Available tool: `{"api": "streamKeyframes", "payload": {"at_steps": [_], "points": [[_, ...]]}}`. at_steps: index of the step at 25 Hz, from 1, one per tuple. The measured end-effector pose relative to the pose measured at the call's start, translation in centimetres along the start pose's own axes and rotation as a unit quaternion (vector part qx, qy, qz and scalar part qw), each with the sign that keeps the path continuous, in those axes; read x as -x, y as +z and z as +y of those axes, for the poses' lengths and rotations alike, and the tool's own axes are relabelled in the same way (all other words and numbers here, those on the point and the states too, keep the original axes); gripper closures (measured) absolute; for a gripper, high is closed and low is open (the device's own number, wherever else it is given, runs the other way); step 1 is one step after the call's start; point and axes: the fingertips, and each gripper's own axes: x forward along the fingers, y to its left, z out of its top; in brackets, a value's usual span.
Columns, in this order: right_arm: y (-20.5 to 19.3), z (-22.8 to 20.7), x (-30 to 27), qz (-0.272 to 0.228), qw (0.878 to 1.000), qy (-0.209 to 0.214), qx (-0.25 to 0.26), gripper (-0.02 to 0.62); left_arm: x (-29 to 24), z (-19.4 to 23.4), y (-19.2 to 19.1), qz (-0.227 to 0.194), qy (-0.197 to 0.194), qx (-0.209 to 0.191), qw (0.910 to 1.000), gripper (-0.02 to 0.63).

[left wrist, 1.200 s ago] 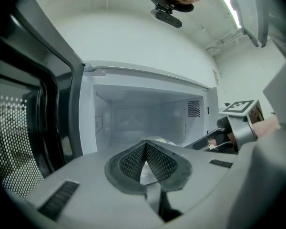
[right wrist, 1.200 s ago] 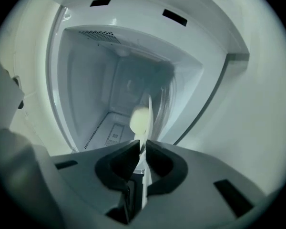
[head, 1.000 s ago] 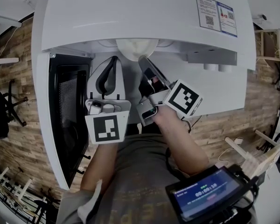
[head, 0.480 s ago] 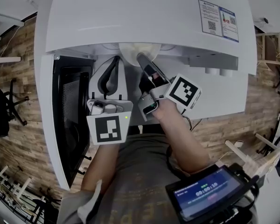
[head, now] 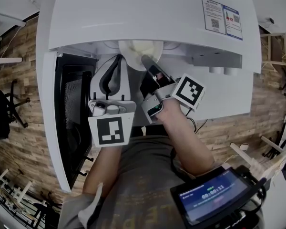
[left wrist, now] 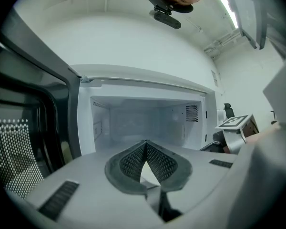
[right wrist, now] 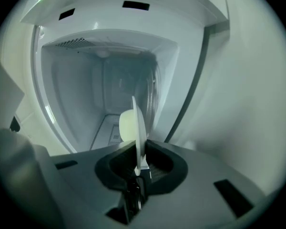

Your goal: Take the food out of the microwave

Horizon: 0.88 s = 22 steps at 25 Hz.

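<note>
Filling the top of the head view, the white microwave (head: 133, 18) stands with its dark-windowed door (head: 69, 113) swung wide open on the left, and wood-plank floor (head: 19, 142) shows on either side of it. Below it the person's right forearm (head: 186, 142) reaches up towards the opening, and a small lit screen (head: 207, 197) sits in the lower right corner. The left tongs (head: 117, 59) hang level just in front of the opening, beside the door; their own view shows the two pads brought together at the tips with nothing between them, looking straight into the pale cavity. The right tongs (head: 147, 60), just beside them and angled inward, have just been closing and now pinch the rim of a thin white plate (head: 139, 50). That plate lies at the mouth of the cavity, partly tucked under the microwave's overhanging top. In the right gripper view it shows edge-on as a narrow upright blade rising from between the pads, with the cavity beyond it. A pale, rounded piece of food (right wrist: 125, 125) rests against the plate's face just past the pads; what kind it is cannot be made out.
</note>
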Motion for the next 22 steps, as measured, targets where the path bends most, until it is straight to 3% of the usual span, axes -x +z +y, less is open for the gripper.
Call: {"api": "streamKeyframes", "payload": {"at_steps": [4,15,22], "points": [[-0.5,-0.2,1.2,-0.002,1.0,0.001,-0.031,0.551,0.8,-0.6,0.2,-0.001,-0.001,-0.002,1.0,0.598],[-2.2,1.3,5.6,-0.017,0.999,0.013,-0.025,0.552,4.7,-2.6,2.0,-0.028,-0.011,-0.017,0.9994,0.598],[-3.4,1.8,8.8,-0.009,1.0,0.024,-0.015,0.552,7.2,-3.8,2.8,-0.04,0.006,-0.021,0.999,0.598]]}}
